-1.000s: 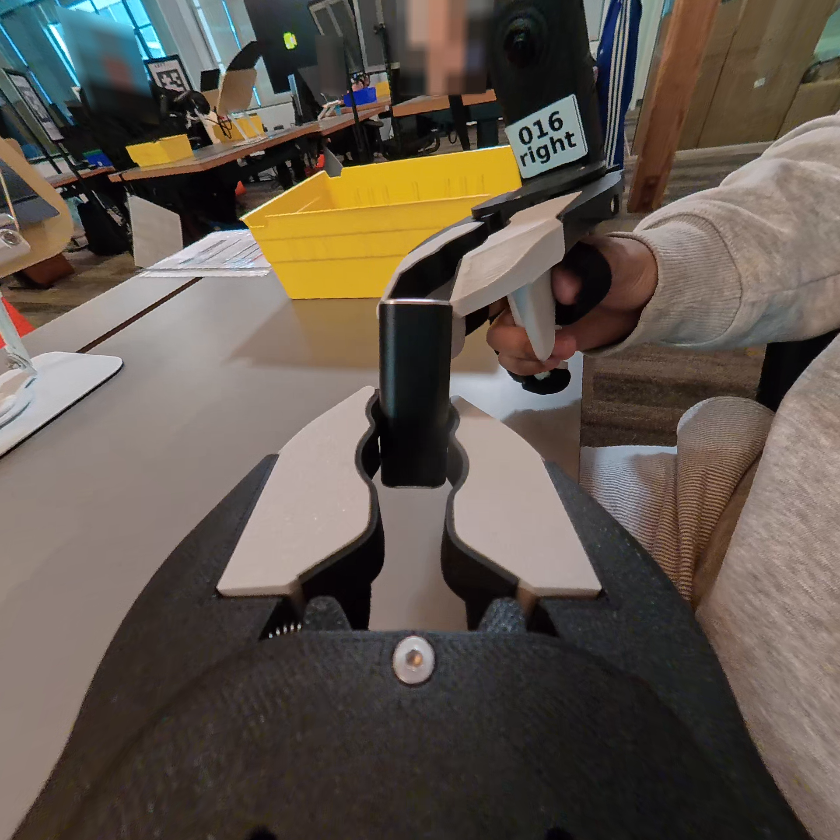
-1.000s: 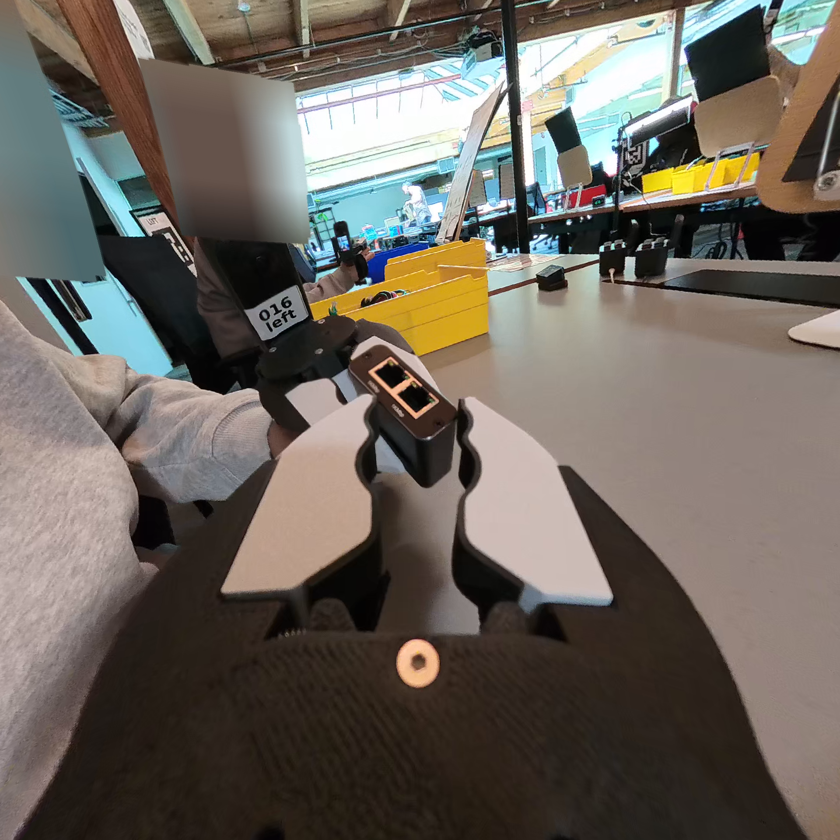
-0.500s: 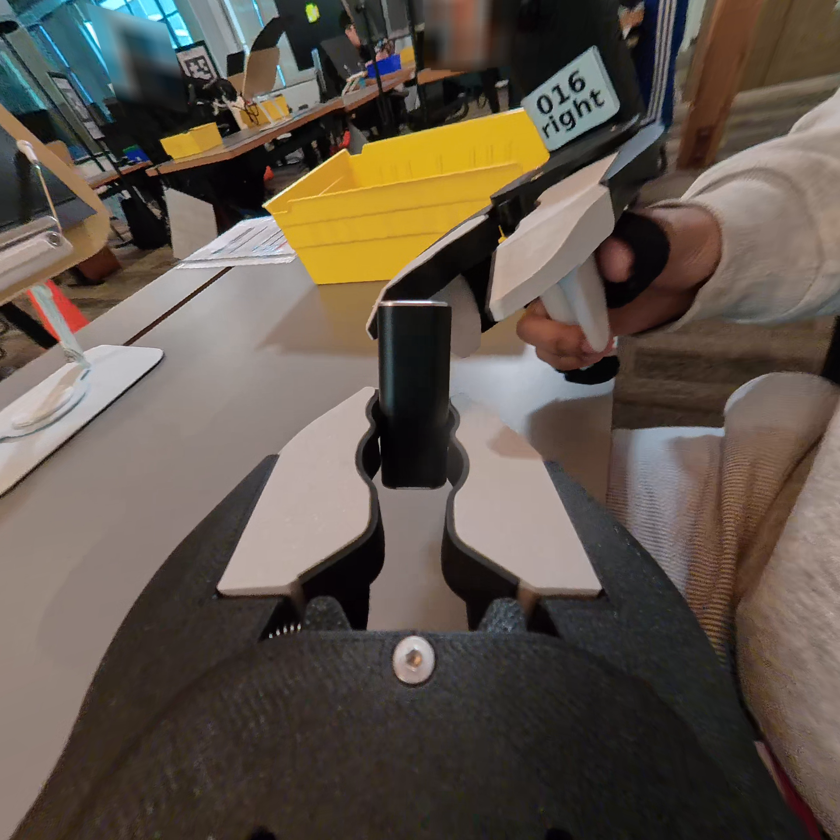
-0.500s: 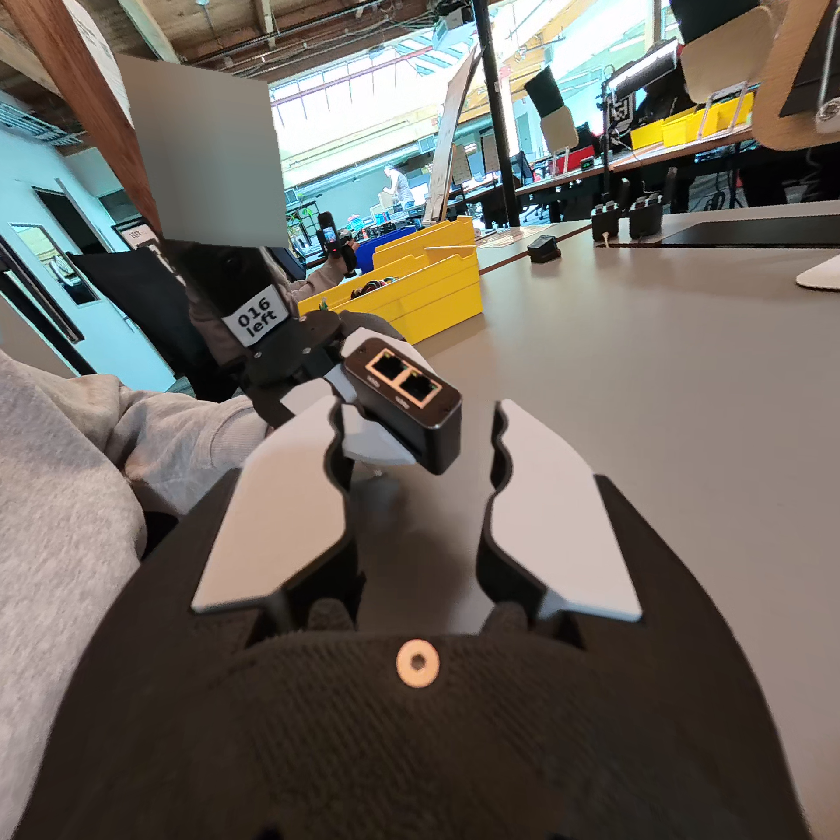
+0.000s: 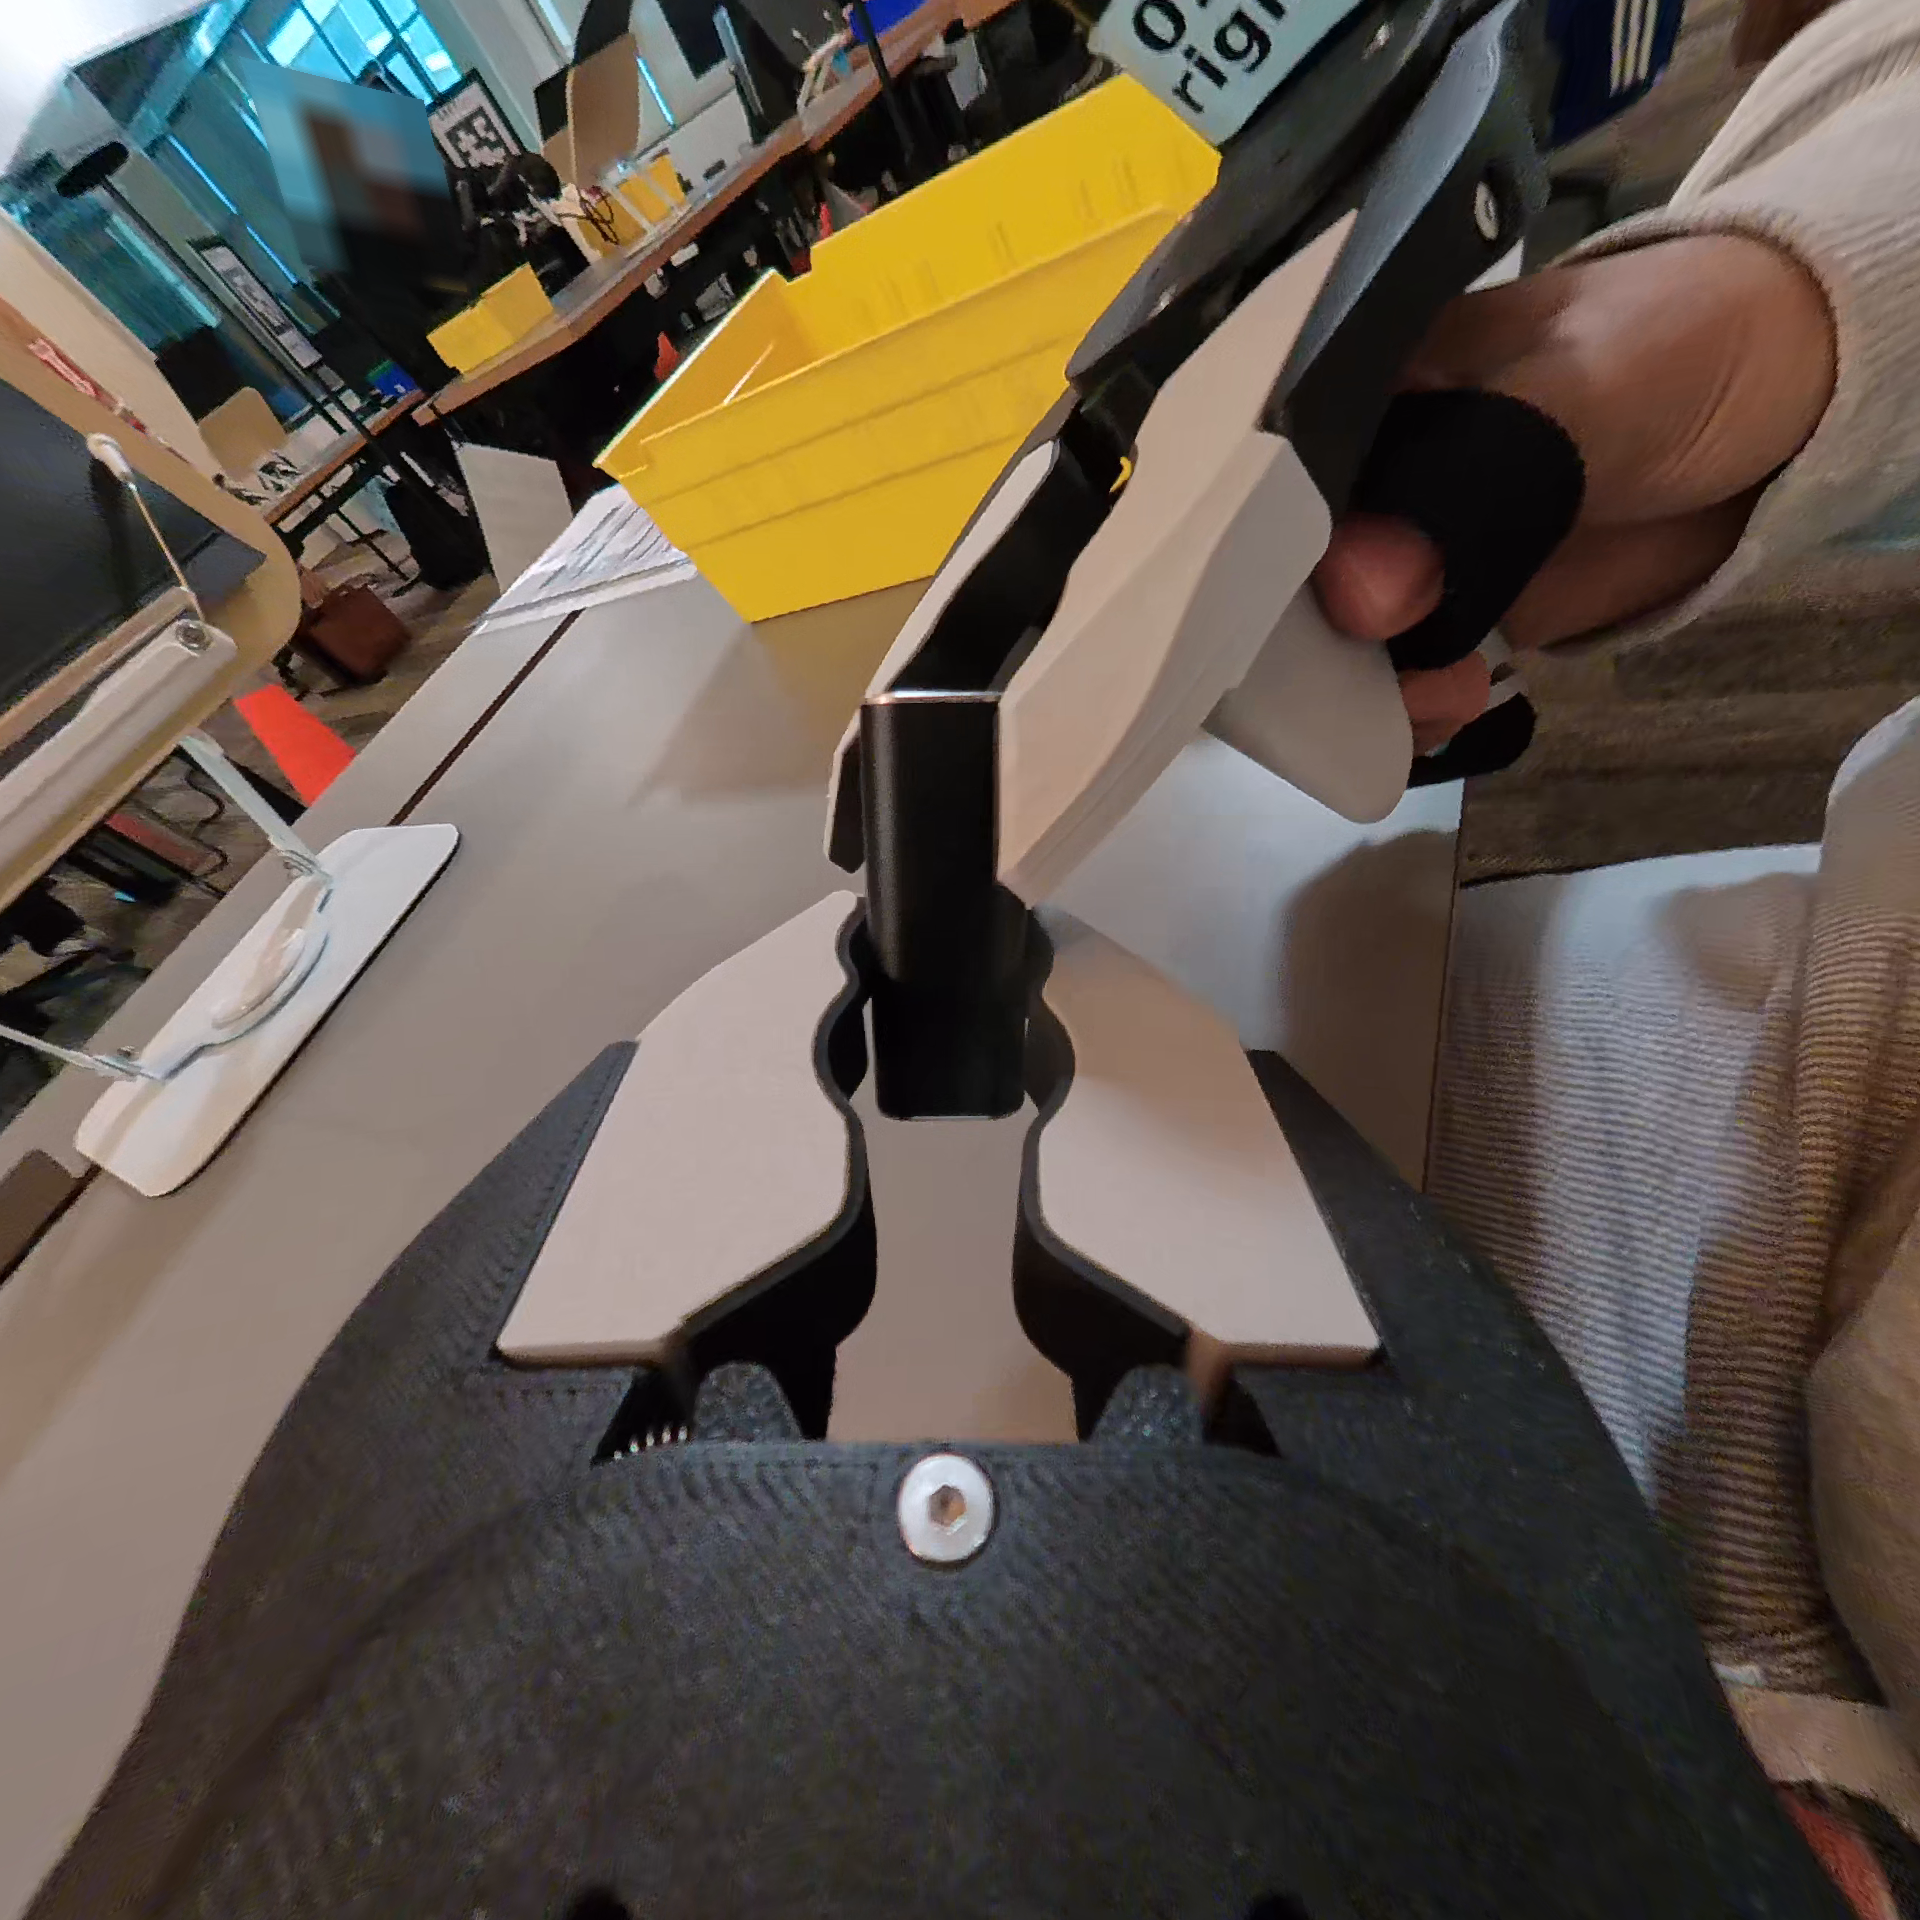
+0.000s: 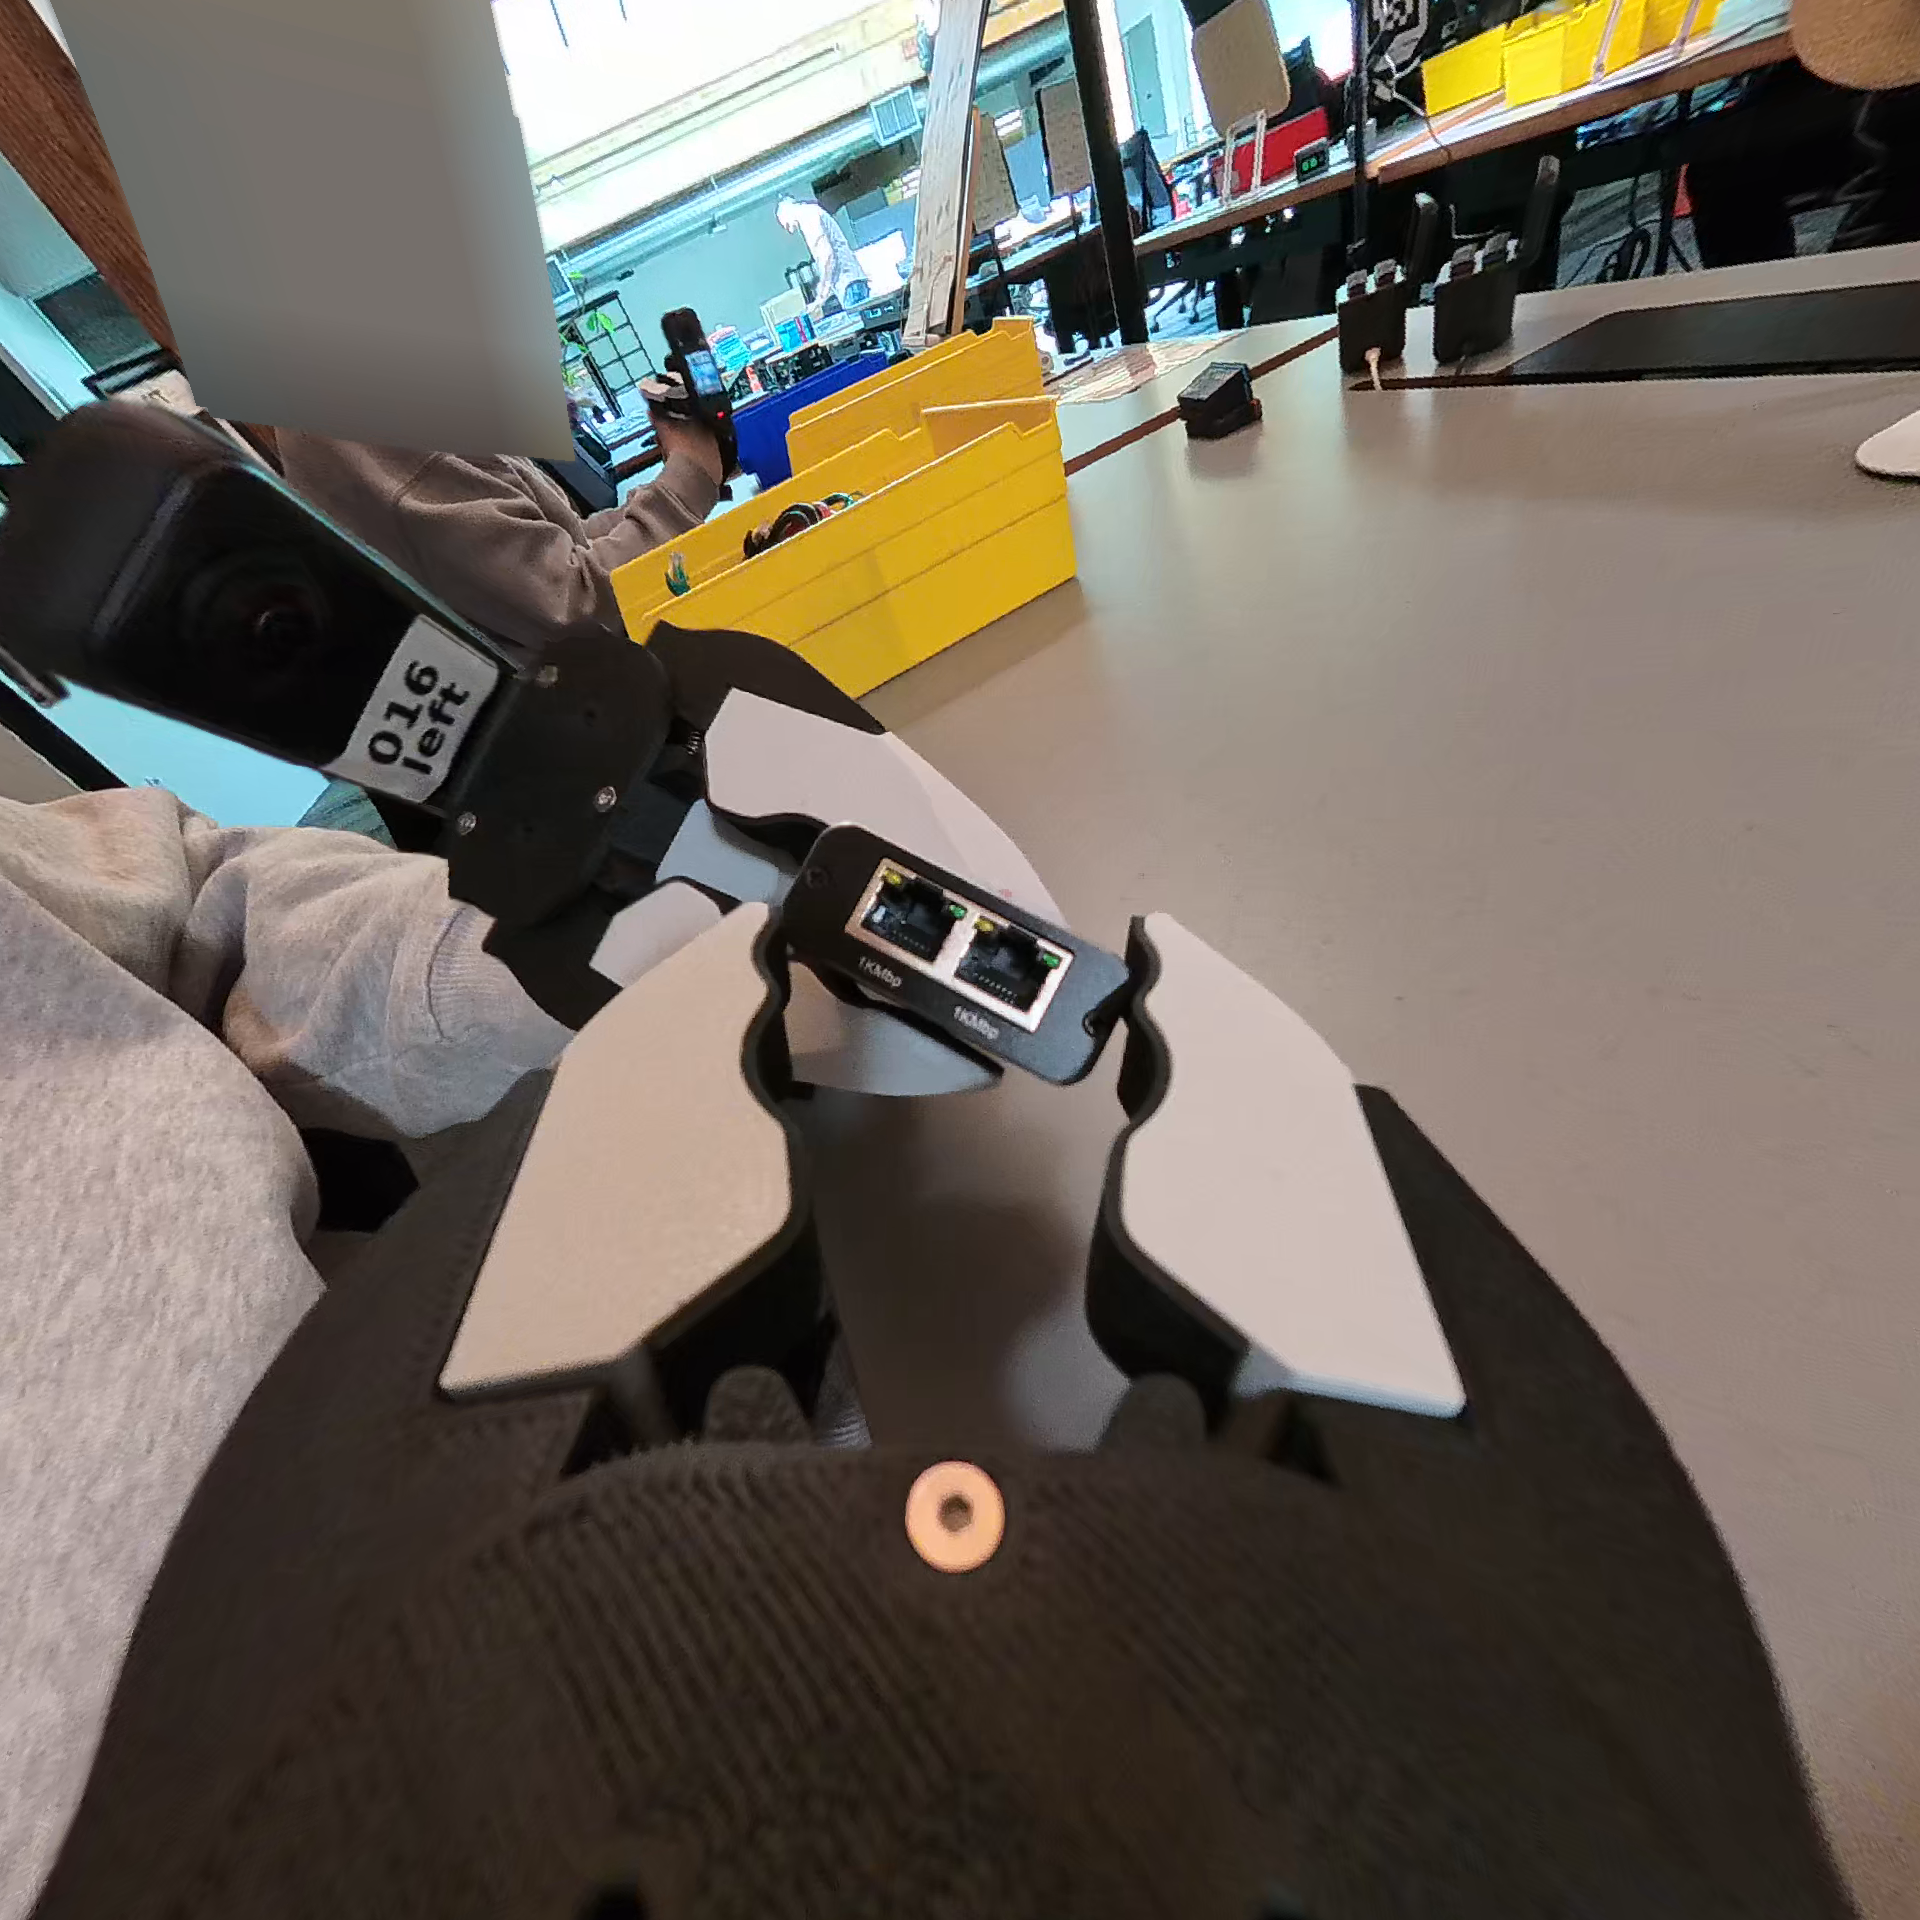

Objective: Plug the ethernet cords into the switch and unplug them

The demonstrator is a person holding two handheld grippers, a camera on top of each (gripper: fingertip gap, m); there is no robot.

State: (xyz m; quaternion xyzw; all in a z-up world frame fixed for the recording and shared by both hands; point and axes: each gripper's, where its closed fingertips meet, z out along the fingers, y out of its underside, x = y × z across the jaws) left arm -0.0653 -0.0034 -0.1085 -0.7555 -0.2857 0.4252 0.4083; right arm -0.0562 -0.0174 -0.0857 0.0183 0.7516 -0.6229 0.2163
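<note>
Two tongs: left tongs pinch the switch; right tongs spread around it, table edge near.

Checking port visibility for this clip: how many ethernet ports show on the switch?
2, side by side on the end face of the switch, both empty, one nearer the left gripper, the other beside it. Other faces are hidden.

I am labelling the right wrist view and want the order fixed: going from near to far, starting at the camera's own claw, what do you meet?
Right claw, open → black switch with two empty ports, held by the left claw → yellow bin on the grey table → blue bin.
</note>
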